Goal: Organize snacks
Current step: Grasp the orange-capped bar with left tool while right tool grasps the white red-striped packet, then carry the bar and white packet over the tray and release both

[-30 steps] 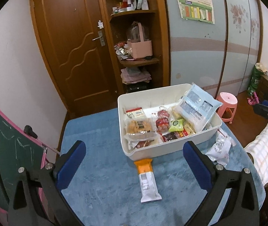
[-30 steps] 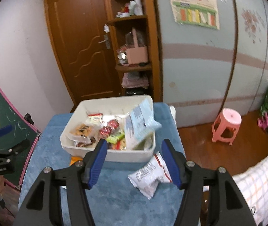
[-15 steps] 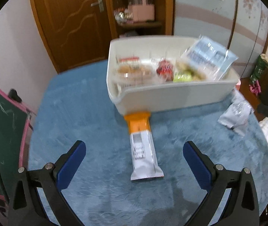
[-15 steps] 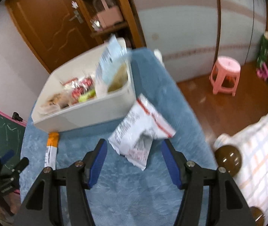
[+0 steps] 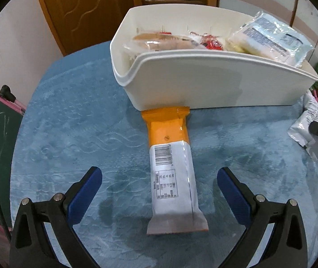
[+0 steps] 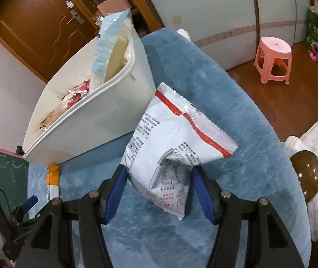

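Seen from the left wrist, the left tool [image 5: 159, 186] hangs with its jaws spread wide and nothing held, the near end of an orange-and-white snack bar [image 5: 172, 176] lying between the blue pads without touching either. The bar runs straight ahead of the tool on the blue-covered tabletop [image 5: 69, 120], its far orange end butting the near wall of a white bin [image 5: 214, 84]. The bin already carries several packets, among them a large pale-blue pack [image 5: 270, 38] leaning at its right end; what lies lower in the bin is screened by the wall. Far to the tool's right, a white crumpled bag [image 5: 306, 131] is partly cut off by the frame edge. From the right wrist, the right tool [image 6: 159, 178] also stands open, its pads flanking the lower part of that white bag with the red stripe [image 6: 176, 138], which lies on the blue cover just ahead, beside the bin's corner [image 6: 105, 111]; whether either pad brushes the wrapper is hard to make out. The bar's orange end [image 6: 52, 174] shows to the tool's left. By this reading the sorting is mostly done: two loose snacks remain outside the bin, neither yet gripped, each with a tool poised over it.
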Demonstrator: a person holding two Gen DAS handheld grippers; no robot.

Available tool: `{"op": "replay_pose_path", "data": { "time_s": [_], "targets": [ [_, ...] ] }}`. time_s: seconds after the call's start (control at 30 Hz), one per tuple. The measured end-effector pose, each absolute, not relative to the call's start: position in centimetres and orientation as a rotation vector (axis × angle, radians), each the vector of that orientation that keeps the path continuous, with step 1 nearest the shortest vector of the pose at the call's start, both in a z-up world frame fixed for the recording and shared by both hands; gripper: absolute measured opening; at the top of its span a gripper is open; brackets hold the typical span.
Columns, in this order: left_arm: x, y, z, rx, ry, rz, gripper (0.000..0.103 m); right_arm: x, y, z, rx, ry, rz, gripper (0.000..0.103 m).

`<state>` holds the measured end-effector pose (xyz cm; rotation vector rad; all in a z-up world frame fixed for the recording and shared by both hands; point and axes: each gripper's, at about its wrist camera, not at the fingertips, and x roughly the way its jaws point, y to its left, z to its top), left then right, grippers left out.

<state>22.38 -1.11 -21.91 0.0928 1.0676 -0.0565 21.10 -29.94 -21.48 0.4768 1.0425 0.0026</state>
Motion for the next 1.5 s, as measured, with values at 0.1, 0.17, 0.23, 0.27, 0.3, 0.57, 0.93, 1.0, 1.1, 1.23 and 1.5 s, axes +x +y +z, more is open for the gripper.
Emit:
{"op": "replay_pose_path", "data": {
  "time_s": [0.1, 0.17, 0.23, 0.27, 0.3, 0.57, 0.93, 1.0, 1.1, 1.23, 1.5],
  "targets": [
    [22.9, -1.1, -22.6, 0.072, 1.084, -0.046, 0.103, 21.0, -29.9, -21.7, 0.484, 1.012, 0.005, 0.061],
    [23.1, -1.0, -23.1, 0.066, 1.094, -0.038, 0.103, 21.0, -30.0, -21.8, 0.495, 1.001, 0.007, 0.061],
    [23.4, -0.9, -23.6, 0.057, 1.108, -0.032, 0.103, 20.9, -30.1, -21.9, 0.496, 0.993, 0.009, 0.061],
    [23.5, -0.8, -23.7, 0.047, 1.117, -0.034, 0.103, 20.8, -30.2, -22.0, 0.497, 0.988, 0.009, 0.06],
    [23.6, -0.8, -23.9, 0.035, 1.124, -0.035, 0.102, 20.7, -30.2, -21.9, 0.498, 0.982, 0.008, 0.06],
    [23.8, 0.2, -24.8, -0.001, 1.121, -0.037, 0.093, 19.9, -29.5, -22.1, 0.459, 0.94, -0.007, 0.053],
    [22.6, -0.3, -23.9, 0.005, 1.08, -0.058, 0.039, 19.6, -28.8, -21.3, 0.426, 0.943, 0.005, 0.044],
    [22.5, 0.1, -23.8, -0.016, 1.075, -0.063, 0.038, 19.5, -28.7, -21.1, 0.428, 0.942, 0.01, 0.042],
    [22.3, 1.5, -23.3, -0.045, 1.07, -0.068, 0.037, 19.2, -28.6, -20.9, 0.434, 0.947, 0.025, 0.041],
    [21.2, 2.1, -22.1, -0.058, 1.048, -0.075, 0.037, 18.3, -28.3, -20.0, 0.434, 0.937, 0.047, 0.04],
    [16.3, 1.2, -17.3, -0.028, 0.955, -0.112, 0.038, 15.0, -27.1, -17.1, 0.411, 0.904, 0.112, 0.04]
  ]
}}
